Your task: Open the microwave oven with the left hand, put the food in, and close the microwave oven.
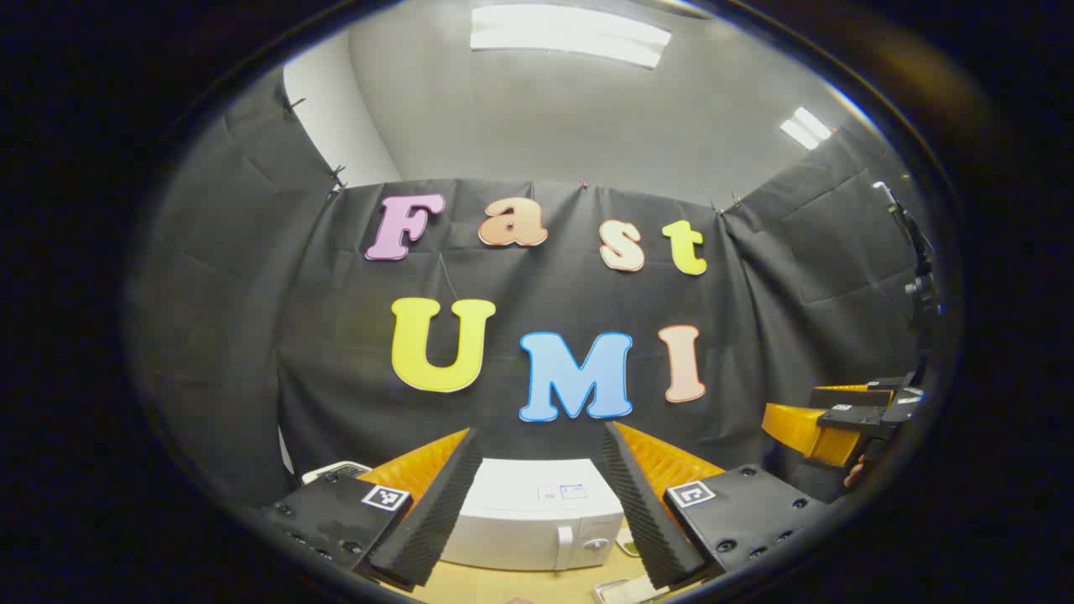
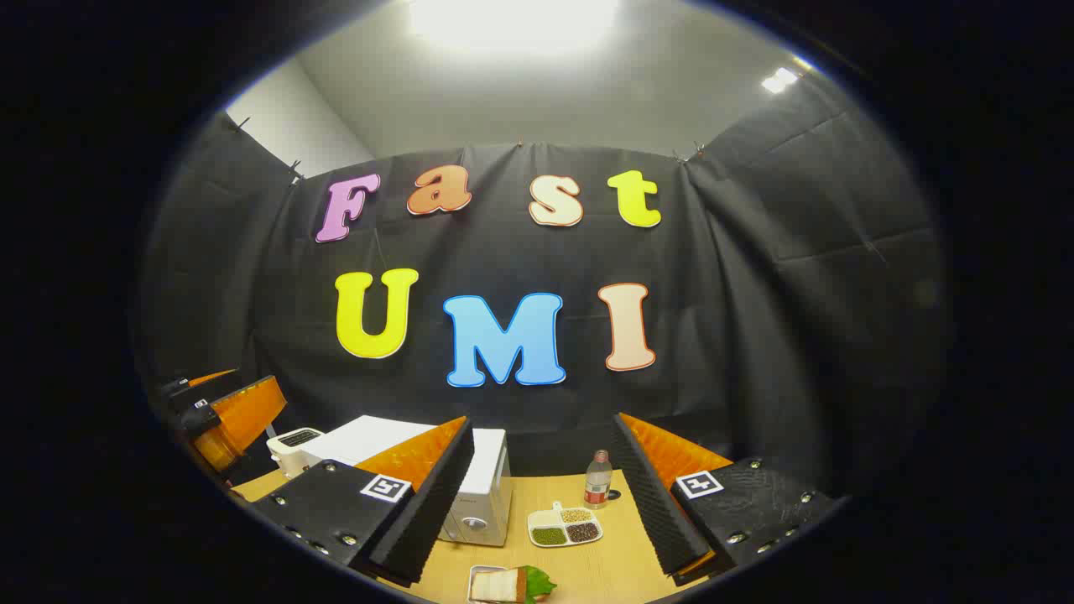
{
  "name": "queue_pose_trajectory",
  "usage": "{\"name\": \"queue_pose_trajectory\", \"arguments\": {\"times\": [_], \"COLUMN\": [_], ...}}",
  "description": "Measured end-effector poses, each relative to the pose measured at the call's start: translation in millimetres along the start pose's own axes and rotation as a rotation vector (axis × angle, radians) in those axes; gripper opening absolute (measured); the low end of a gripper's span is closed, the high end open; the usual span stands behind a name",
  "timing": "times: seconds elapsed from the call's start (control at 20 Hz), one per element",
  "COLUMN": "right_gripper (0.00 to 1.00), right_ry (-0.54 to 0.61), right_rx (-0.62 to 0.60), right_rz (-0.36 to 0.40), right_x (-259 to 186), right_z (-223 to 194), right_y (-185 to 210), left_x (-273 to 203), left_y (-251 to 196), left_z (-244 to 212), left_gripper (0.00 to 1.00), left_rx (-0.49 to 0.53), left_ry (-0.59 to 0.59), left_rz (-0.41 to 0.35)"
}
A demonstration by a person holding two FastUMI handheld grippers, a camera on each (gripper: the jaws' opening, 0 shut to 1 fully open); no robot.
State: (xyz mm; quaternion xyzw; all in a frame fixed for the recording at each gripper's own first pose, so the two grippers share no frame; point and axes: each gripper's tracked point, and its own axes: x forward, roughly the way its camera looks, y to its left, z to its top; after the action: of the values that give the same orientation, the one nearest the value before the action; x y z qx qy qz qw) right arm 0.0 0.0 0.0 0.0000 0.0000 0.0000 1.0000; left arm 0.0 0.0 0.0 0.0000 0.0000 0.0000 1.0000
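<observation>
A: We see the left gripper (image 1: 541, 495) spread open, empty; the microwave oven (image 1: 537, 524), door shut, sits ahead between its fingers, sides hidden.

B: We see the right gripper (image 2: 545, 495) likewise open; the food (image 2: 508, 585) lies below it, cut off by the edge.

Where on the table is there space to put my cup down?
Bare wood lies between the microwave and the bottle, and right of the sandwich plate. It's crowded near the divided dish and by the toaster.

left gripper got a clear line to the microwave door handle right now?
Probably yes. The left gripper is open and raised, with the microwave straight ahead between its fingers. Its handle faces it, door shut, nothing in between.
</observation>
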Motion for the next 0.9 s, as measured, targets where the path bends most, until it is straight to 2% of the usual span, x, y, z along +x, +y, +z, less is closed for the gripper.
{"name": "queue_pose_trajectory", "arguments": {"times": [0.65,0.9], "right_gripper": [0.99,0.99], "right_ry": [-0.026,-0.003], "right_rx": [-0.012,-0.015], "right_rz": [0.019,0.024], "right_x": [13.4,15.3], "right_z": [0.1,-12.6], "right_y": [5.9,2.8], "left_x": [12.8,18.8], "left_y": [-0.9,-10.7], "left_z": [-4.5,-34.0], "left_gripper": [0.95,0.97], "left_rx": [0.001,-0.022], "left_ry": [-0.007,0.036], "left_rz": [0.005,-0.018]}}
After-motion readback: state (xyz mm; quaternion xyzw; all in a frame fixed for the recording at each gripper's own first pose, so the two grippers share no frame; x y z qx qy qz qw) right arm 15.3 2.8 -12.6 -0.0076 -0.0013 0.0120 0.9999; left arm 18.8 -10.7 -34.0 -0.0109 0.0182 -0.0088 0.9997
